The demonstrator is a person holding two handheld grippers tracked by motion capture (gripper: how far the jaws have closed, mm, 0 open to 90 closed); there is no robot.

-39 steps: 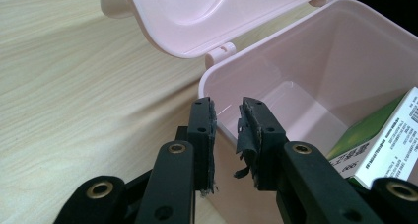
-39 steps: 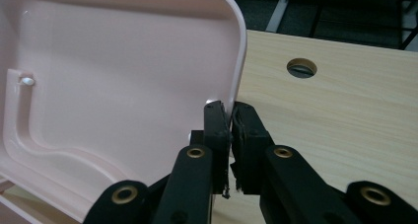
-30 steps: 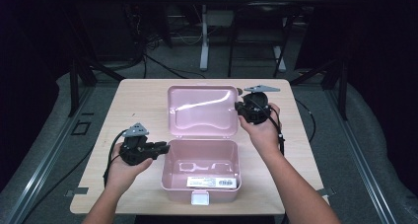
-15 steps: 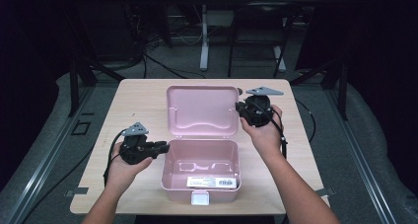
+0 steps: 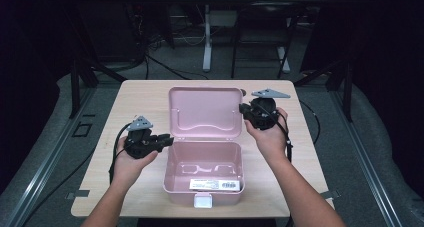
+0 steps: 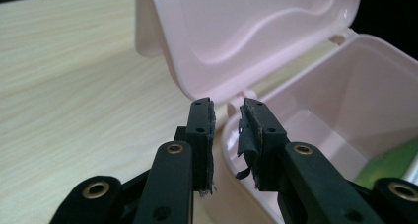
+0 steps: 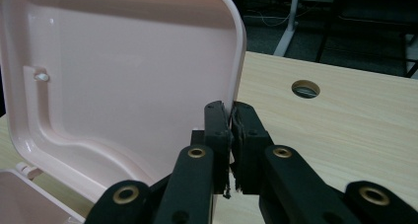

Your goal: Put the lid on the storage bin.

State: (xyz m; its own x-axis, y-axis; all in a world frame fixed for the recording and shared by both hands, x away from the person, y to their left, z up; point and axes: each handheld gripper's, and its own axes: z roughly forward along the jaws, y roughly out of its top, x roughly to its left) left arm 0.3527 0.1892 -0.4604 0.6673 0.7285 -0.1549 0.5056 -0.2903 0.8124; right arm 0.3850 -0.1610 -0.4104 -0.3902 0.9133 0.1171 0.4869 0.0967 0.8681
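Note:
A pink plastic box [image 5: 172,162] stands open mid-table, its lid [image 5: 205,112] raised behind it. My right gripper [image 5: 245,109] is at the lid's right edge. In the right gripper view the lid [image 7: 123,71] rim runs down into the nearly closed jaws of the right gripper [image 7: 231,110], which is shut on it. My left gripper [image 5: 169,140] points at the box's left wall. In the left gripper view the left gripper [image 6: 226,110] has a gap between its pads, which have just been opening. The box [image 6: 345,95] rim lies just beyond the gap, untouched, and the lid [image 6: 246,31] rises above.
The box rests on a light wooden table [image 5: 130,107] with a cable hole [image 7: 305,89] near the back right. A white barcode label [image 5: 215,185] is on the box's front wall and a white latch [image 5: 202,201] below it. Dark floor, rails and stands surround the table.
The left gripper has edged slightly away from the front edge beside the box's left wall. The lid and the right gripper stand as before.

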